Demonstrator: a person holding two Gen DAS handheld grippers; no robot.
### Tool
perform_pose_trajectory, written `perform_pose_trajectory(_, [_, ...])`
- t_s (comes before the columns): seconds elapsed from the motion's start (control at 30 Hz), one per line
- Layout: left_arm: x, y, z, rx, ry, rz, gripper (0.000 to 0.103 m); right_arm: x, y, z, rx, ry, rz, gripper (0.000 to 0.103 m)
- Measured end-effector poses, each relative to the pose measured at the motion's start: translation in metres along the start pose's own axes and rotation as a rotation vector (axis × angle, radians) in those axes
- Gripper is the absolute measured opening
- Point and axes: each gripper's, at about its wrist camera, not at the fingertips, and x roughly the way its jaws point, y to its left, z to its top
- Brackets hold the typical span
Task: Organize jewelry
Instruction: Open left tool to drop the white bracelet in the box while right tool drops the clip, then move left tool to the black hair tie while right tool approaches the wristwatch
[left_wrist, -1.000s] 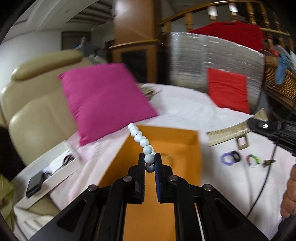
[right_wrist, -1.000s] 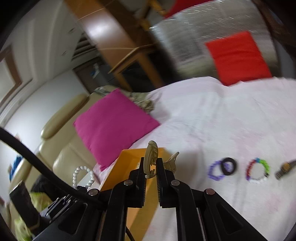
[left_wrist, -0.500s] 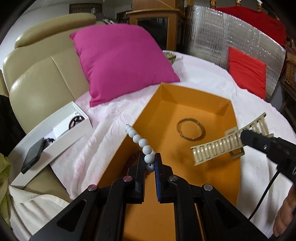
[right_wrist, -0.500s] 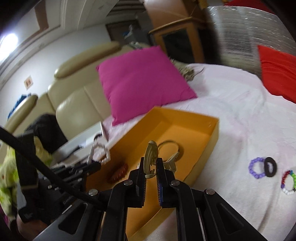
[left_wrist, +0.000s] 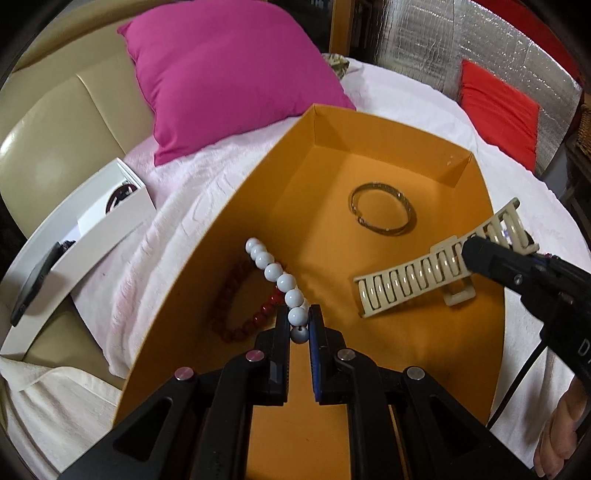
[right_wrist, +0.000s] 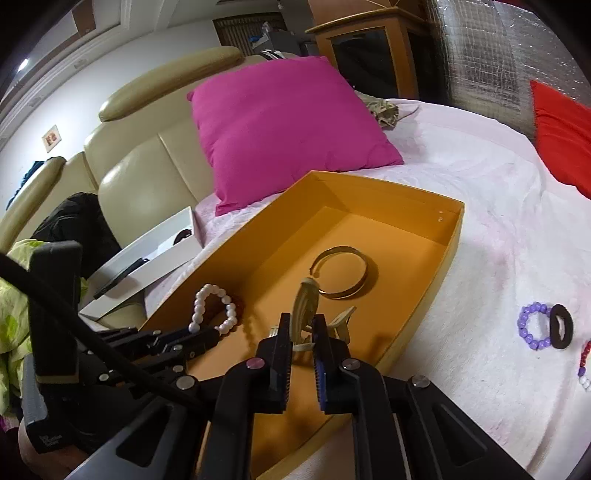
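Observation:
An orange box lies on the white cloth. Inside it are a gold bangle and a dark red bead bracelet. My left gripper is shut on a white pearl bracelet and holds it over the box's near part. My right gripper is shut on a cream hair claw clip and holds it above the box floor, right of the pearls.
A purple bead bracelet with a black hair tie and a multicolour bracelet lie on the cloth right of the box. A pink cushion, a white box and a beige sofa stand left.
Both grippers have moved down and forward over the orange box with their loads. The box interior, bangle and red bracelet have come into view.

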Motion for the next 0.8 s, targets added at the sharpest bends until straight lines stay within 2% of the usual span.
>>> perform_pose_trajectory(0.13, [0.003, -0.002, -0.001, 0.008, 0.018, 0.022, 0.01, 0.002, -0.007, 0.001, 0.027, 0.02, -0.022, 0.016])
perform_pose_trajectory(0.2, [0.002, -0.004, -0.001, 0.022, 0.011, 0.044, 0.011, 0.001, -0.01, 0.003, 0.04, 0.026, -0.027, 0.022])
perform_pose_trajectory(0.23, [0.001, -0.005, -0.001, 0.025, 0.006, 0.056, 0.018, -0.001, -0.013, 0.005, 0.049, 0.025, -0.025, 0.024])
perform_pose_trajectory(0.27, [-0.001, -0.005, 0.0, 0.025, 0.0, 0.065, 0.023, -0.003, -0.015, 0.006, 0.057, 0.019, -0.025, 0.031])
perform_pose_trajectory(0.3, [-0.003, -0.006, 0.001, 0.026, -0.016, 0.076, 0.032, -0.008, -0.018, 0.009, 0.07, 0.004, -0.025, 0.041])
perform_pose_trajectory(0.37, [-0.009, -0.008, 0.003, 0.028, -0.051, 0.099, 0.04, -0.019, -0.025, 0.012, 0.092, -0.034, -0.023, 0.05])
perform_pose_trajectory(0.47, [-0.017, -0.015, 0.008, 0.038, -0.105, 0.131, 0.044, -0.04, -0.036, 0.015, 0.117, -0.098, -0.029, 0.05])
perform_pose_trajectory(0.57, [-0.026, -0.023, 0.013, 0.03, -0.149, 0.119, 0.05, -0.06, -0.054, 0.016, 0.163, -0.14, -0.047, 0.05])
perform_pose_trajectory(0.63, [-0.032, -0.032, 0.017, 0.036, -0.185, 0.116, 0.057, -0.07, -0.067, 0.015, 0.201, -0.154, -0.056, 0.05])
perform_pose_trajectory(0.8, [-0.049, -0.066, 0.023, 0.079, -0.288, 0.106, 0.066, -0.1, -0.11, 0.002, 0.314, -0.176, -0.084, 0.05])
